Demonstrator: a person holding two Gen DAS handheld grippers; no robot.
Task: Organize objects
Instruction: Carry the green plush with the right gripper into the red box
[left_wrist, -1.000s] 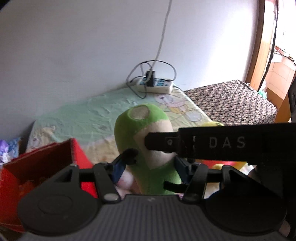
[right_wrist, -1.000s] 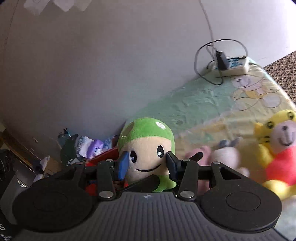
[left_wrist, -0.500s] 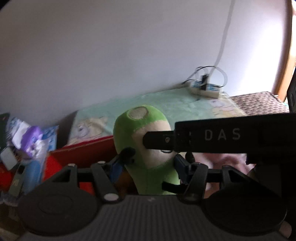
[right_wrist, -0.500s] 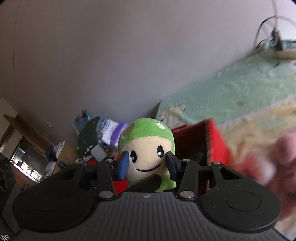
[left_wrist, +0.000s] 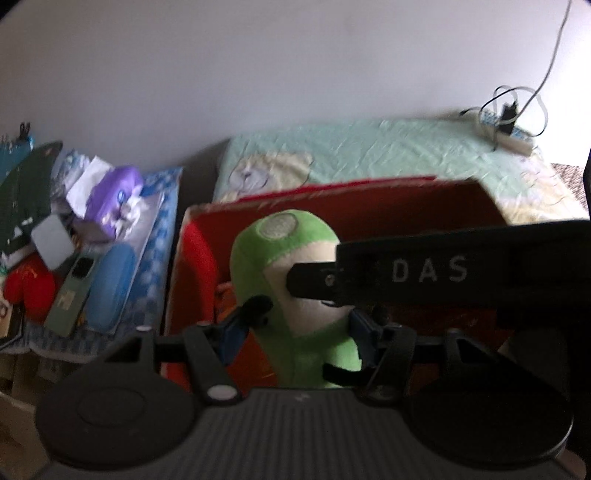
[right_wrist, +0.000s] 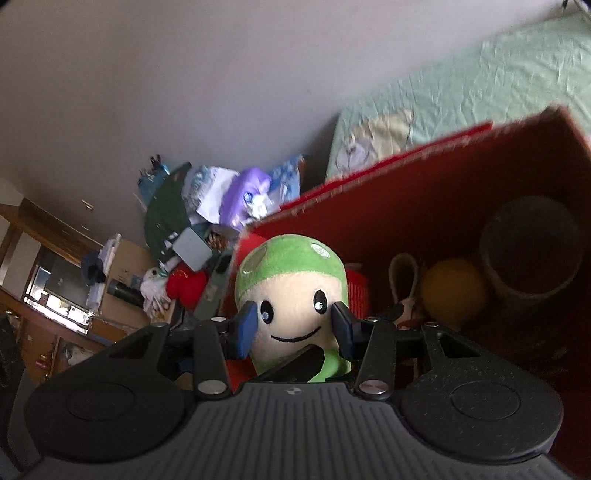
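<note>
Left gripper (left_wrist: 295, 326): clamped on plush toy (left_wrist: 291, 273), jaws starting to open.
Right gripper (right_wrist: 293, 326): clamped on toy's face.
Toy: above red box (right_wrist: 424, 192).
Tip: lower fully inside, then let go.

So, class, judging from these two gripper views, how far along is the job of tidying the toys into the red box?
Done: the red box already holds a yellow ball and a dark cylindrical cup.
In hand: the green mushroom plush is clamped by both the left gripper and the right gripper, over the box opening.
Left: lowering and releasing the plush. No other loose toys show in these views.
</note>
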